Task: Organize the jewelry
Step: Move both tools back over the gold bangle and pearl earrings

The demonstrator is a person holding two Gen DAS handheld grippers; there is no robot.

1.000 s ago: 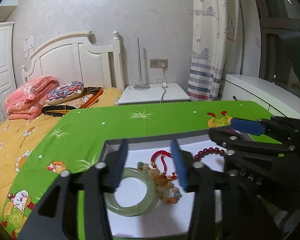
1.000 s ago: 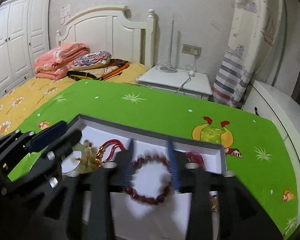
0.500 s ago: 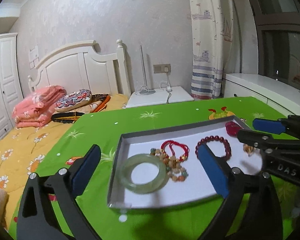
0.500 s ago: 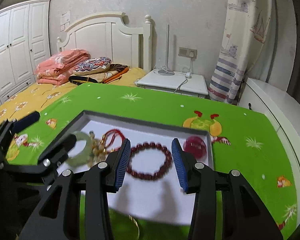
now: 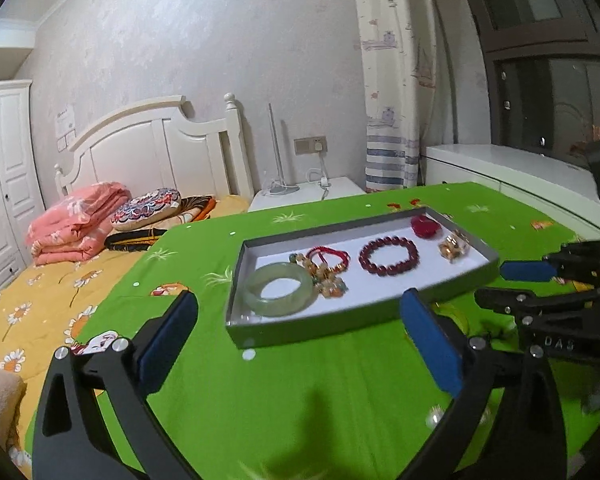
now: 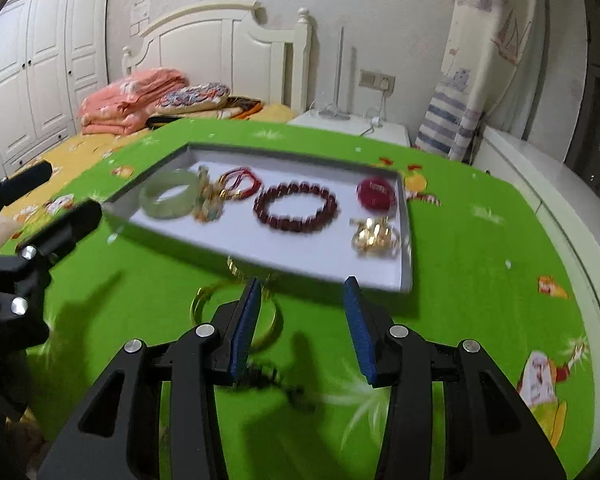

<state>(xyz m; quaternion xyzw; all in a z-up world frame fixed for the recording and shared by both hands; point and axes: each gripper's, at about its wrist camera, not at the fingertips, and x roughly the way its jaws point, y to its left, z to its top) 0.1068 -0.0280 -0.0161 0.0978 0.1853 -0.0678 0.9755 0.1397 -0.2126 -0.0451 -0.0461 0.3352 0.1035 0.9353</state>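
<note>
Jewelry tray [image 5: 352,314]: a shallow grey tray with a white floor was seen lying on the green cartoon-print cloth [image 5: 300,392], in the middle of the left wrist view and the upper middle of the right wrist view.
Tray contents: a pale green bangle [image 5: 279,289] was placed at the tray's left end; just beside it lay a tangle of mixed beads and red cord [image 5: 326,266]; a dark red bead bracelet [image 5: 389,255] was laid in the centre; a round red piece [image 5: 424,226] and a small gold cluster [image 5: 454,246] were found at the right end.
Loose pieces: a gold bangle [image 6: 204,300] was seen on the cloth just outside the tray's near wall, partly hidden by the right gripper's left finger; a dark beaded strand [image 6: 276,386] was blurred below it.
Left gripper [image 5: 300,332]: its jaws had just been opened wide; nothing was held between the blue pads, and the tray's near wall was framed in the gap.
Right gripper [image 6: 300,322]: it was held partly spread and released, with only green cloth shown between the pads, low in the frame.
Background: a white headboard [image 5: 156,152] and folded pink bedding [image 5: 76,220] were seen at the left.
</note>
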